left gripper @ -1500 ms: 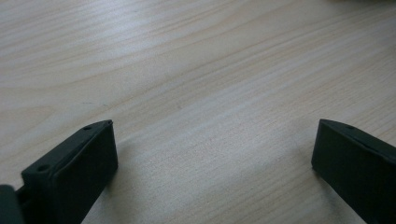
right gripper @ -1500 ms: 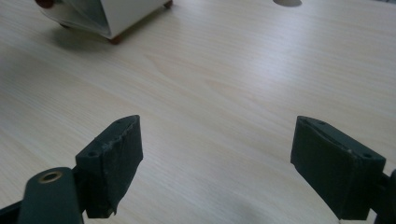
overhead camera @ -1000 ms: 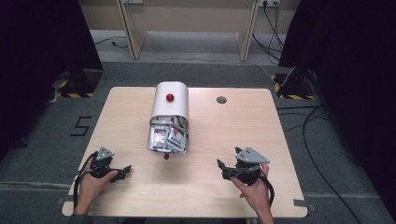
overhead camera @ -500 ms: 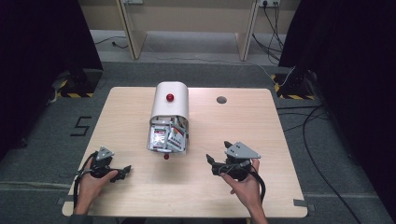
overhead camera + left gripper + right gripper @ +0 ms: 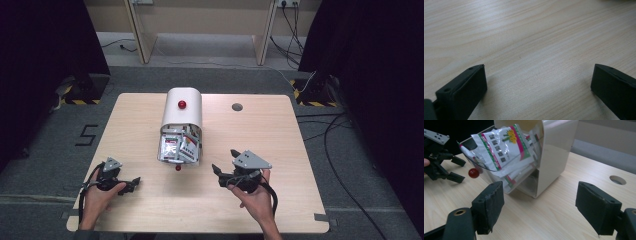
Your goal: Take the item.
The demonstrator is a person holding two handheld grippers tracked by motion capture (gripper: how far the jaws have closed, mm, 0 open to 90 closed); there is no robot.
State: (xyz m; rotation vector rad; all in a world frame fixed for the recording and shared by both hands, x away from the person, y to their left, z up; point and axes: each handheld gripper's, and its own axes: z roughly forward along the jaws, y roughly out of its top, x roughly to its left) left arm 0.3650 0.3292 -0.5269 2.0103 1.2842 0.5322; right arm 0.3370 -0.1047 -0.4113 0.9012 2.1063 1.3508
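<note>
- Left hand-held gripper (image 5: pixel 131 183) is held low over the tabletop (image 5: pixel 300 150) by the left hand (image 5: pixel 97 192); jaws are spread wide with nothing between them, bare wood grain is seen in the gap in the left gripper view.
- Right hand-held gripper (image 5: pixel 218 173) is held by the right hand (image 5: pixel 255 197); jaws are spread wide and empty, a grey three-cornered plate (image 5: pixel 251 159) is seen on top.
- A cream dispenser box (image 5: pixel 182 112) with a rounded top is placed ahead of both grippers, between them; a red knob (image 5: pixel 182 104) is seen on its top.
- The box's clear front flap (image 5: pixel 486 173) is tipped open toward the right hand-held gripper, just ahead of its left jaw; a second red knob (image 5: pixel 178 168) is seen at the flap's edge.
- Printed sachets (image 5: pixel 506 147) with red, green and yellow markings are packed inside, spilling against the flap.
- The left hand-held gripper is seen far off to the left in the right gripper view, beyond the flap.
- A round hole (image 5: pixel 237 107) is seen in the tabletop, ahead and right of the right hand-held gripper.
</note>
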